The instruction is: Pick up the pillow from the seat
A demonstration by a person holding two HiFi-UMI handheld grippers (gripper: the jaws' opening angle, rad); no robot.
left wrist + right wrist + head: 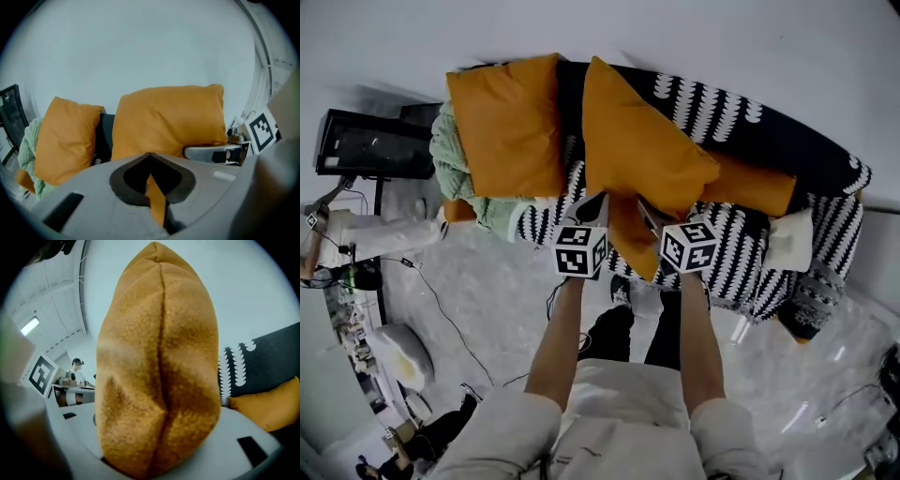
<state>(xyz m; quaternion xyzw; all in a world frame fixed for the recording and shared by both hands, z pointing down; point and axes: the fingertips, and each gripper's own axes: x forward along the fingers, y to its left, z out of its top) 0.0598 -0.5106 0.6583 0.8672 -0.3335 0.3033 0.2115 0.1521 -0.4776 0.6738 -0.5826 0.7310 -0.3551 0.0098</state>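
Note:
An orange pillow hangs lifted above the sofa seat, with both grippers on its lower end. My left gripper is shut on a thin orange edge of that pillow, whose broad face fills the middle of the left gripper view. My right gripper is shut on the pillow's thick bulk, which fills the right gripper view and hides the jaws. The right gripper's marker cube shows beside the pillow.
A second orange pillow leans at the sofa's left end by a green blanket. A third orange pillow and a white cushion lie to the right. A black screen and floor cables are at the left. A person sits at a desk far off.

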